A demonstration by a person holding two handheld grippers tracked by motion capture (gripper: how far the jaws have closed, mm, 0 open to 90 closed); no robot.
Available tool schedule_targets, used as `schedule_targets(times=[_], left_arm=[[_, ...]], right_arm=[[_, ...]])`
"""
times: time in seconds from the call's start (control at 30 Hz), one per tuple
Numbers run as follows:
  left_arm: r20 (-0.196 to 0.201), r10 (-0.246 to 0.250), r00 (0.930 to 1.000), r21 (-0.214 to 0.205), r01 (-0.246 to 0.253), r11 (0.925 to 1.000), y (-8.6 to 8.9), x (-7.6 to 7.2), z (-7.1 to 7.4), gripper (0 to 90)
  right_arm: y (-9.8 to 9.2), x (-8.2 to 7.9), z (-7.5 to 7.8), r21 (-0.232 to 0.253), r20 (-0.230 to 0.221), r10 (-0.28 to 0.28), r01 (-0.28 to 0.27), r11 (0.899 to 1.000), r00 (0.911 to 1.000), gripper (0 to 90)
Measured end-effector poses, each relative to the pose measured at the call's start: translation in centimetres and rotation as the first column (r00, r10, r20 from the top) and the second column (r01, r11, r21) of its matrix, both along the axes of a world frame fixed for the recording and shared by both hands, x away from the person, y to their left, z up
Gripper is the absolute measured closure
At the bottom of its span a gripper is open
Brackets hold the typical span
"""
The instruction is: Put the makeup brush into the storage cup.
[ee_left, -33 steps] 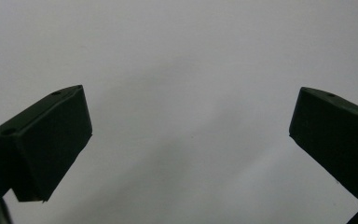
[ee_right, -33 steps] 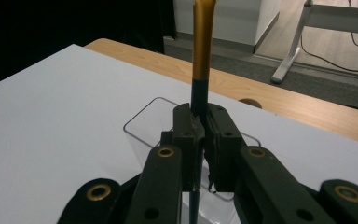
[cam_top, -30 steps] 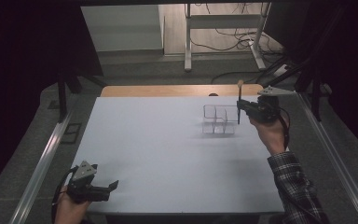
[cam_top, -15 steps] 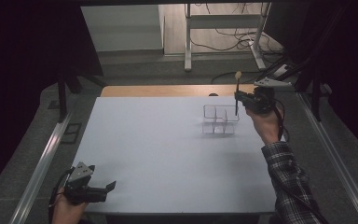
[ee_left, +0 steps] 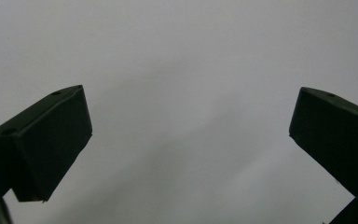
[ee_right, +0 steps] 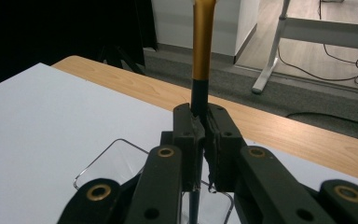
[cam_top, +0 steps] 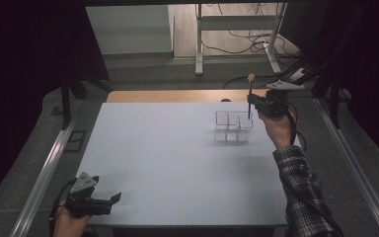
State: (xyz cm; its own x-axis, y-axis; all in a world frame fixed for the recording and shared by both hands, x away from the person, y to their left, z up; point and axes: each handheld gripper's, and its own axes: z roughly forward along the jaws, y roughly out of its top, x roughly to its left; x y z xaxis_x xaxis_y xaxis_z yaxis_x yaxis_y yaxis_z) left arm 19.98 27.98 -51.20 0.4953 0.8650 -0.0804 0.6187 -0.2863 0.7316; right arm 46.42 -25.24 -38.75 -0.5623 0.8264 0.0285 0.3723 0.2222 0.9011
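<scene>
My right gripper (cam_top: pixel 251 104) is shut on a slender utensil (cam_top: pixel 250 91) with a black lower shaft and a gold upper part, held upright. In the right gripper view the utensil (ee_right: pixel 203 46) rises from between the closed pads of my right gripper (ee_right: pixel 204 135). Its lower end hangs over the far right compartment of a clear divided tray (cam_top: pixel 227 129), whose rim (ee_right: pixel 103 156) shows below the jaws. Whether the tip touches the tray I cannot tell. My left gripper (cam_top: pixel 109 201) rests at the near left corner of the white table top (cam_top: pixel 168 158). It is open with nothing between its jaws (ee_left: pixel 191 116).
A strip of bare wood (cam_top: pixel 177 96) runs along the table's far edge. Metal rails (cam_top: pixel 44 168) flank the table. A white desk frame (cam_top: pixel 237 34) and cables stand on the floor beyond.
My right hand has carried the upright utensil a little toward the far edge, over the tray's far right part. The left gripper has stayed put.
</scene>
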Motion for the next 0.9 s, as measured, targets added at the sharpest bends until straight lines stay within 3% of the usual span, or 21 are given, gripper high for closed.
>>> schedule_targets(times=[0.9], left_arm=[[-0.003, -0.004, 1.0000, 0.006, 0.004, 1.0000, -0.1, 0.0, -0.1, 0.0]], right_arm=[[0.0, 0.5, -3.8, -0.020, -0.033, -0.010, 0.010, 1.000, 0.9994, 83.5]])
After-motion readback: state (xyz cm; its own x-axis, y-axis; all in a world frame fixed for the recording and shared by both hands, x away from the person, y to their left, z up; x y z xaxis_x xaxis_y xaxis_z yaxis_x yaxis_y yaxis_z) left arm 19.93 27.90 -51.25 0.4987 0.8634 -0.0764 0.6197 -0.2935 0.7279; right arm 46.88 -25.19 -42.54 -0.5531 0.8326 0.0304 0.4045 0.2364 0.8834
